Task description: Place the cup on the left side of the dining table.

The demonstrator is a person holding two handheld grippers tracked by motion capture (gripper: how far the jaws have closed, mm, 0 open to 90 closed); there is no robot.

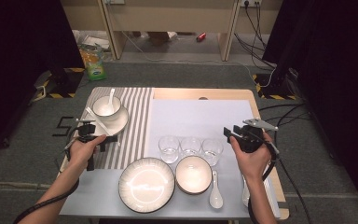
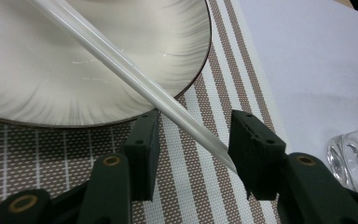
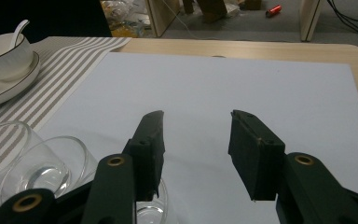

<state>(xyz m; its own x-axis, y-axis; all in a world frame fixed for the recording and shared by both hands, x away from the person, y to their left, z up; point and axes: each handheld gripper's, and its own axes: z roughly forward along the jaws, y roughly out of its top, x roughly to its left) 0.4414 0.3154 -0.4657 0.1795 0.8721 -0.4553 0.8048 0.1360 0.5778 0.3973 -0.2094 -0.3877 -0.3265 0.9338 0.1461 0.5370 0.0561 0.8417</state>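
The left tool (image 2: 193, 140) hovers low over the striped placemat (image 2: 200, 186), its jaws half spread. A white chopstick (image 2: 135, 77) passes between them; its tip lies against the right jaw's inner face, and the left jaw stands clear of it. The stick runs up and away across the rim of the plate (image 2: 74, 70), resting on it at a slant. In the high view the plate (image 1: 116, 123) carries a bowl (image 1: 106, 106) with a spoon (image 1: 111, 97) in it.

To do this step well, centre the stick between the pads before any squeeze, so both faces meet it together. Grip near the free end, where it clears the plate. A thin, smooth stick is likely to roll or pivot; keep the jaws square to its length.

The right tool (image 3: 196, 140) is held near the right edge of the table (image 1: 205, 93), jaws spread, nothing between them.

On the near part of the white sheet (image 1: 196, 116) stand a large plate (image 1: 146, 185), a small bowl (image 1: 193, 174) and a second spoon (image 1: 216, 191). Behind them stand three glasses (image 1: 190, 147) in a row.

Beyond the table lies grey carpet (image 1: 177, 72), with cables (image 1: 256, 28), a green packet (image 1: 93, 60) and pale wooden furniture (image 1: 168, 18).
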